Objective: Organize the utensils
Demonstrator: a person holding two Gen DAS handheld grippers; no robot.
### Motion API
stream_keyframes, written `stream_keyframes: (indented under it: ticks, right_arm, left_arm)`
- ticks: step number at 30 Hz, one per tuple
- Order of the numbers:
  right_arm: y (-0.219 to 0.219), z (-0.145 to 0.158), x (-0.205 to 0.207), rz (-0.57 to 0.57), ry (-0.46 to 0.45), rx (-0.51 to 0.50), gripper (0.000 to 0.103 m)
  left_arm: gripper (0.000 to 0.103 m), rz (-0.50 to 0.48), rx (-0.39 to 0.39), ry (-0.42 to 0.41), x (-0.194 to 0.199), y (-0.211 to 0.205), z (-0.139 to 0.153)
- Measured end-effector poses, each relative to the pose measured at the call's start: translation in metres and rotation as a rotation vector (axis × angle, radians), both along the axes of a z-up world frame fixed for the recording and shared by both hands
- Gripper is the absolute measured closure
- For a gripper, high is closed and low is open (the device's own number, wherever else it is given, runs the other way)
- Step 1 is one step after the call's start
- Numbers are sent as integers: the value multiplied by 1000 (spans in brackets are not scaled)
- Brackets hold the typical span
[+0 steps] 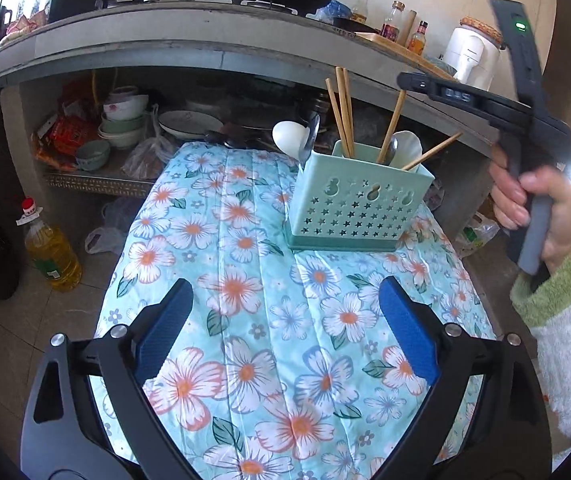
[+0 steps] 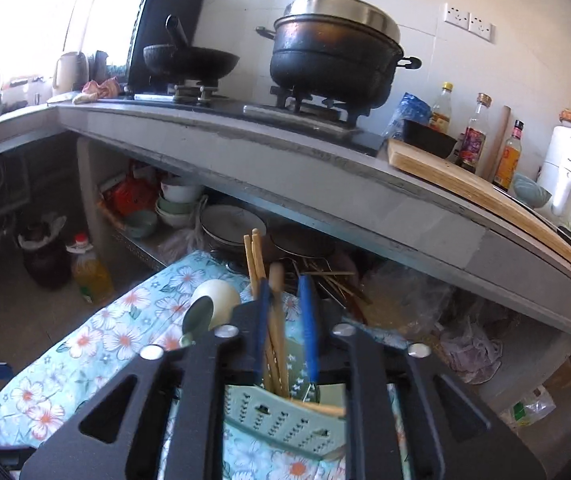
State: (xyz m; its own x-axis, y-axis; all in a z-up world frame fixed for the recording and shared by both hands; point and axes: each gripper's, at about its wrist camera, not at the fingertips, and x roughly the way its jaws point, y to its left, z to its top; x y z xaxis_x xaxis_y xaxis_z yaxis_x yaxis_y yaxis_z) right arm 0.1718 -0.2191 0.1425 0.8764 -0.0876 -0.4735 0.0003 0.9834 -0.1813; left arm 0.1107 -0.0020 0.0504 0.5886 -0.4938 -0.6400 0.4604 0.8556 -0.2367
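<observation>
Blue-padded left tongs (image 1: 285, 316) fill the near end of the left wrist view, jaws spread wide with nothing between them, hanging over the flowered cloth (image 1: 245, 280) that covers the bench. Further along, toward the bench's far end and a little to its right edge, stands the green utensil holder (image 1: 359, 200), perforated with stars, already carrying chopsticks (image 1: 343, 110), a white spoon (image 1: 405, 146) and a metal spoon (image 1: 391, 150). Another white spoon (image 1: 289, 134) and a metal one (image 1: 311, 138) stick up at its left compartment.

Over to the right tongs (image 2: 287, 320), poised directly above the holder (image 2: 285, 420): the pads stand partly apart, with a bundle of chopsticks (image 2: 275, 320) between them, lying against the left pad. Whether that pad is pressing or just touching, I cannot tell.

Now the dangers, as I judge them. If those pads catch a chopstick on the way out, the light plastic holder could tip or skid on the soft cloth. Leaning chopsticks could also spill over the rim, and the one angled out to the right (image 1: 431, 152) looks the likeliest to go. With the holder near the far end, a hard knock might send it off the bench altogether.
</observation>
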Motion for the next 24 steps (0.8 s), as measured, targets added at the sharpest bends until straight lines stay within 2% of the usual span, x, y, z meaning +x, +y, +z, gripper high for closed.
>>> stream_keyframes:
  ticks: [2,6,9,14,16,18,20,24]
  right_arm:
    - [-10,7,-23,-5,-37,72,60]
    - [-35,10,-69,-40,-66,220,53]
    - [-47,-4,-102,-115,-53,299,45]
    - [-40,-43,-148,-348,42,236,31]
    - [-42,-55,-162,-432,111,275,28]
    - [-44,-62,-169,-471,169,281,27]
    - [-44,-67,-176,-494,204,289,25]
    - [-39,-77,-182,-463,172,296,24]
  left_arm:
    - [11,1,4,-4,0,-3,0]
    - [10,-15,9,-16,1,-12,-1]
    - [9,-27,-20,-38,2,-20,2]
    - [9,-40,10,-83,-1,-48,1]
    - [9,-56,30,-93,-3,-57,-1]
    - [9,-55,51,-113,-7,-65,-2]
    - [9,-61,57,-98,-11,-72,-2]
    - [9,17,68,-126,-24,-72,0]
